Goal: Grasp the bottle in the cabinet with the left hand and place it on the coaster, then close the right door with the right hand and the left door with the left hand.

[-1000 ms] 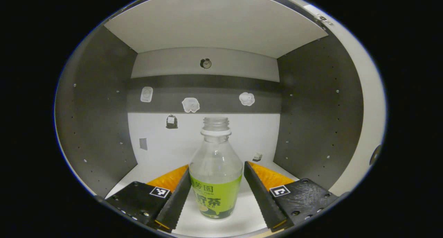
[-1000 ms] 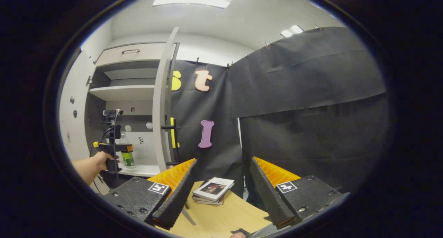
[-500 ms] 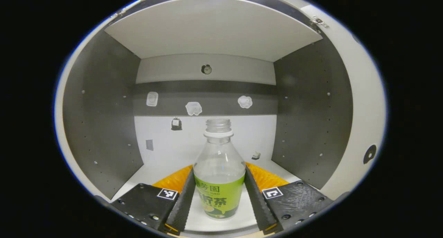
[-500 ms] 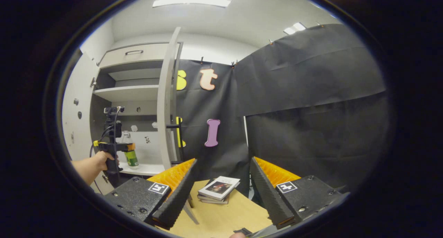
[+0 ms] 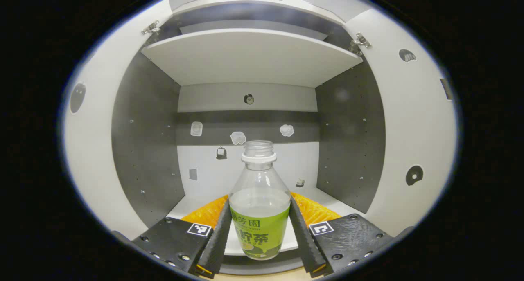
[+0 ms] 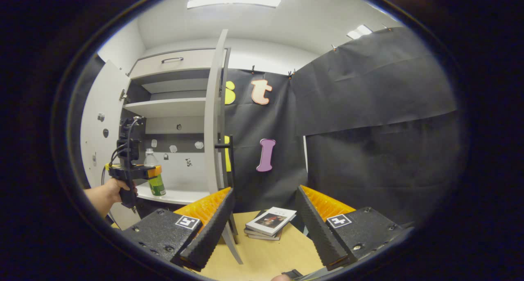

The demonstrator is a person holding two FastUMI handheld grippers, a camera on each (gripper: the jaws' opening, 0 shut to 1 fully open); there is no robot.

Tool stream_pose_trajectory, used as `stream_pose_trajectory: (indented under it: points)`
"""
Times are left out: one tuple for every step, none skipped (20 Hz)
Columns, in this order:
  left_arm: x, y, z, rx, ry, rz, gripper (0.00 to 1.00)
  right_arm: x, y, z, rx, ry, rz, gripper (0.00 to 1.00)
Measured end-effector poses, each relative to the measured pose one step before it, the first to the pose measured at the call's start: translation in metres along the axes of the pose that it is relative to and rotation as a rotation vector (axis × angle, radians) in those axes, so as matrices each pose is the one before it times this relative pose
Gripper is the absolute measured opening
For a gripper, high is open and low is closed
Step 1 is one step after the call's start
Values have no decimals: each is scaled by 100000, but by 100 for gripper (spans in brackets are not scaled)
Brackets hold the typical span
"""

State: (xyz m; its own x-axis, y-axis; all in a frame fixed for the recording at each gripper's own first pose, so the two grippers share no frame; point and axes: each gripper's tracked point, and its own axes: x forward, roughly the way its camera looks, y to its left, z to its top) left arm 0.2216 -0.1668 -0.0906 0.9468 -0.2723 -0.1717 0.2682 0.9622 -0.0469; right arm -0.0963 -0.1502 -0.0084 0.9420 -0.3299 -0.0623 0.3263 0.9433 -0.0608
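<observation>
Two-sided squeeze on the bottle by the left gripper: presses one finger against each flank of the green label, narrowed to the bottle's width. Stands upright, clear, neck open with no cap. Sits at the front edge of the cabinet floor, roughly midway between the side walls; covers that edge with its base, so cannot tell whether touching the board or just above it. Hides the lower flanks of the bottle behind the fingers.

Seen from the right gripper view: same bottle in the left gripper, gripped by a hand whose arm runs out of view at the left. Blocks part of the bottle with the gripper's body.

Right gripper: spread wide, nothing between the fingers, above the table. Beyond it, a small stack of books near the table's far edge, lower books mostly covered by the top one. At the near edge, a dark item, cut off and too small to name.

Both doors open: left door and right door swung outward, right door edge-on in the right gripper view. Above the bottle, a shelf. Small stickers on the back wall, too small to make out.
</observation>
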Motion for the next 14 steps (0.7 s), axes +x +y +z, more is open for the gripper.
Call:
stream_pose_trajectory:
  points:
    - [-628, 216, -179, -586, 107, 331, 75, 319, 560, -184, 70, 350, 1358, 98]
    - [-623, 249, -206, -634, 137, 370, 74, 558, 538, -146, -189, 327, 864, 98]
    - [-551, 162, -135, 195, -1014, -57, 73, 557, 491, -167, -359, 191, 926, 98]
    - [-567, 389, -10, 309, -1738, 858, 72, 339, 121, -183, -805, 428, 9, 98]
    - [-719, 214, -289, -506, -368, 320, 72, 28, -141, -351, -605, 669, 101, 98]
    - [-728, 17, -392, -687, -146, -288, 72, 86, 135, -230, -154, 750, 624, 98]
    - [-752, 104, -328, -152, 9, 364, 72, 0, 164, -168, 209, 533, 840, 98]
    - [-656, 194, -388, 500, 179, 572, 75, 138, 253, -163, 193, 680, 720, 98]
    - [-726, 83, -489, 411, 292, 772, 72, 212, 130, -118, 165, 423, 540, 98]
    - [-711, -105, -448, 473, -271, 51, 68, 4, 242, -110, 201, 1, 529, 96]
    - [-670, -101, -283, 600, -2110, -156, 75, 146, 271, 21, 87, -93, 476, 98]
    - [-729, 51, -215, 985, -1902, 656, 76, 69, 221, -49, -10, -356, 470, 98]
    - [-717, 52, -489, 1234, -315, 762, 76, 22, 158, -106, -358, -216, -93, 98]
    - [-569, 142, -610, 1050, 536, 824, 76, 124, 111, -115, -480, 61, 197, 98]
